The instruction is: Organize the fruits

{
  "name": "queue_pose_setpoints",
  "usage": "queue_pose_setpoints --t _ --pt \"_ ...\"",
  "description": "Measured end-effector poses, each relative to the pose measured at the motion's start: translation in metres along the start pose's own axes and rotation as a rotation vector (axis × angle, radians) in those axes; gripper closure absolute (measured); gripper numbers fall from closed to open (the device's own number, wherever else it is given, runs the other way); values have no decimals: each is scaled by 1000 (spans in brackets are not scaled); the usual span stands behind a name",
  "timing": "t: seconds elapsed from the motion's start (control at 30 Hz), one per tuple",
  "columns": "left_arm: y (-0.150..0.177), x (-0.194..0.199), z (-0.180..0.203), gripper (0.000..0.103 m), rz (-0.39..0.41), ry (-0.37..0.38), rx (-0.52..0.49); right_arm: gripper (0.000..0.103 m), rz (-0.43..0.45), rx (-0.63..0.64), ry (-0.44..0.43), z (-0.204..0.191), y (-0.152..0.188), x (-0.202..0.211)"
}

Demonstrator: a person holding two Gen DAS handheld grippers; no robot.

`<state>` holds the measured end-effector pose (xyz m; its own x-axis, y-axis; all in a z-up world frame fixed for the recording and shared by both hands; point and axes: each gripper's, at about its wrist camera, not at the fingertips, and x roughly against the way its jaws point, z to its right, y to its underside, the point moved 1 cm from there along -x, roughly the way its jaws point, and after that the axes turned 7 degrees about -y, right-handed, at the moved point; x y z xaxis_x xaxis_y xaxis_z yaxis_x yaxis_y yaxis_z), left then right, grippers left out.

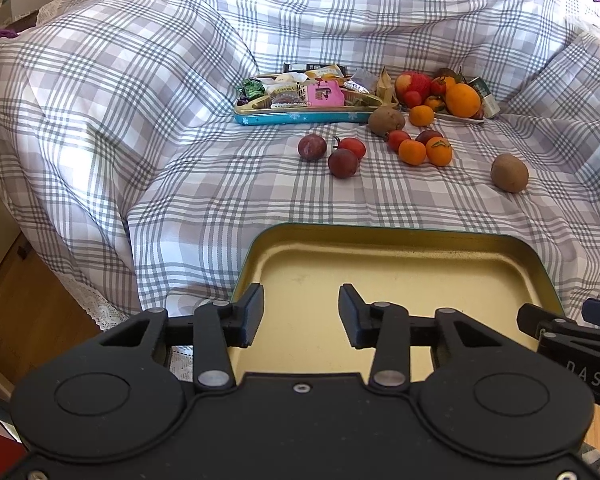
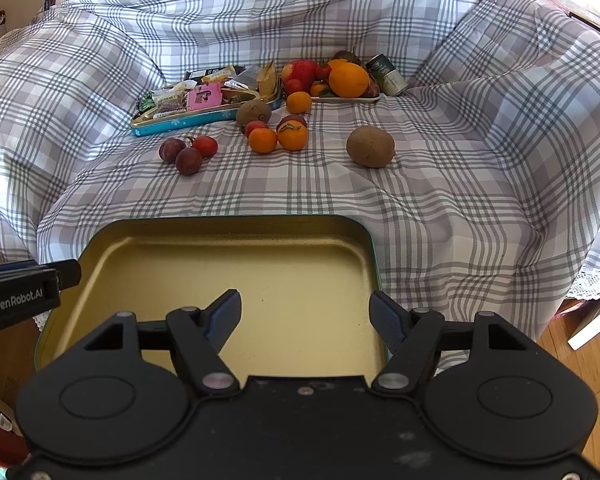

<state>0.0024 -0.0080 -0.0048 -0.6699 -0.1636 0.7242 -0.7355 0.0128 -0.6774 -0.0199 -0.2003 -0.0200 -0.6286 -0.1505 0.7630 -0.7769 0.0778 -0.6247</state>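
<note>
Fruits scattered mid-bed, well apart from both grippers. Nearest: left gripper [image 1: 300, 314] and right gripper [image 2: 305, 316], both spread open, holding nothing, poised over empty tin tray [image 2: 260, 236], likely collection spot. Beyond: plums [image 1: 343, 163], tangerines [image 1: 412, 152], kiwi [image 2: 371, 146] loose on checked cloth [image 2: 460, 200]. Farthest: snack tin [image 1: 300, 117], fruit plate [image 2: 346, 99].

In the lower half of both views an empty gold tin tray [image 2: 260, 276] offers open room. Above it, a bare band of checked cloth [image 2: 260, 192] gives passage to the fruit. At centre, plums [image 1: 343, 163] and mandarins [image 1: 412, 152] cluster tightly; the kiwi [image 2: 371, 146] lies well apart, right of centre. Raised cloth folds wall the frame's left, top and right.
</note>
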Motion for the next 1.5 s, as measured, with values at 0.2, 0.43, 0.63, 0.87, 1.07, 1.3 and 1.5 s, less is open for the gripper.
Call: queue_pose_setpoints --t 0.2,0.43,0.63,0.87,1.07,1.3,1.5 --pt "1 -1 1 55 -15 15 -3 31 9 18 7 -3 0 2" --pt "2 0 0 55 -10 17 -1 32 9 35 14 -5 1 2" --pt "3 -2 1 55 -38 44 -4 32 3 30 14 -4 1 1" --pt "5 -1 2 56 -33 54 -2 32 -5 23 11 -4 1 -2" --pt "5 -5 -5 56 -53 47 42 32 -18 11 8 -1 2 -6" --pt "6 -13 -1 56 -93 78 34 32 -46 3 1 2 1 -16" --pt "3 -23 1 56 -119 71 32 32 -74 8 -3 2 -2 -27"
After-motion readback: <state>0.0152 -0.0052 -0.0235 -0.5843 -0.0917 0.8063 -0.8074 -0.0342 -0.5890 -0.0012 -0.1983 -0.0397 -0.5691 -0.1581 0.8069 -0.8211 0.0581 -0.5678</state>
